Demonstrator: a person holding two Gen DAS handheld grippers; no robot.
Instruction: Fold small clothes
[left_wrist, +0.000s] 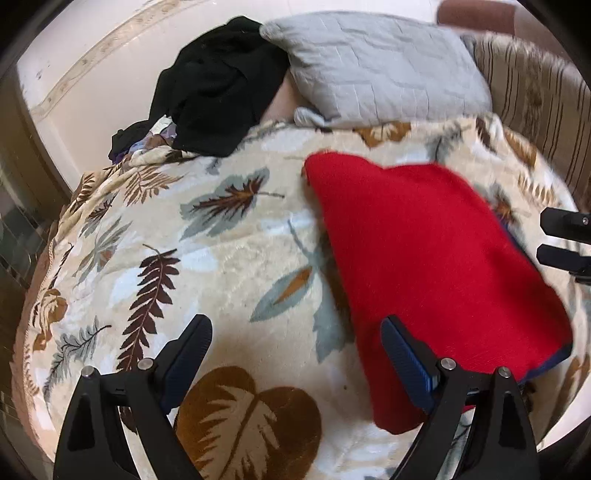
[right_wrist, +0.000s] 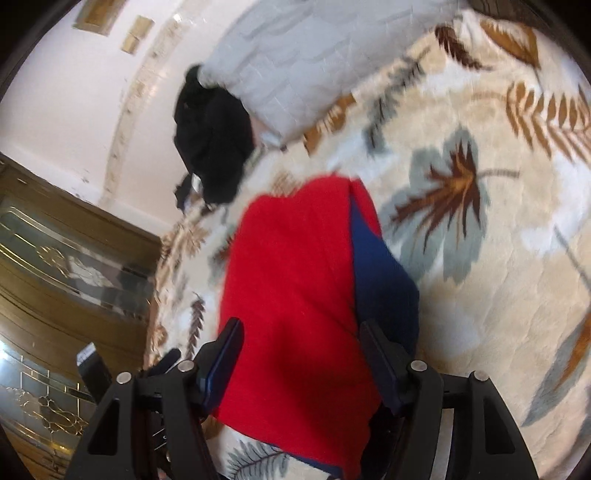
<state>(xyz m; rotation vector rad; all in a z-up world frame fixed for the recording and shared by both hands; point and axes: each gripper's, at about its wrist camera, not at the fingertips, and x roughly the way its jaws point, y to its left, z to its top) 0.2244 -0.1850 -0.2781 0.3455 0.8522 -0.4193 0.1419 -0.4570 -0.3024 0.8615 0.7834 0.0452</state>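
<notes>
A folded red garment (left_wrist: 424, 258) with a dark blue underside lies flat on the leaf-patterned blanket (left_wrist: 221, 258). My left gripper (left_wrist: 297, 345) hovers over the blanket at the garment's near left edge; its jaws stand wide apart with nothing between them, and its right finger (left_wrist: 404, 354) is over the red cloth. My right gripper (right_wrist: 301, 354) stands open above the red garment (right_wrist: 295, 295), whose blue layer (right_wrist: 380, 273) shows along the right side. It grips nothing. In the left wrist view the right gripper's fingertips (left_wrist: 561, 254) sit just off the garment's right edge.
A grey quilted pillow (left_wrist: 373, 70) lies at the head of the bed, with a crumpled black garment (left_wrist: 218, 92) heaped beside it. A brown cabinet with glass doors (right_wrist: 55, 280) stands past the bed's left edge. A striped cushion (left_wrist: 535, 92) is at the far right.
</notes>
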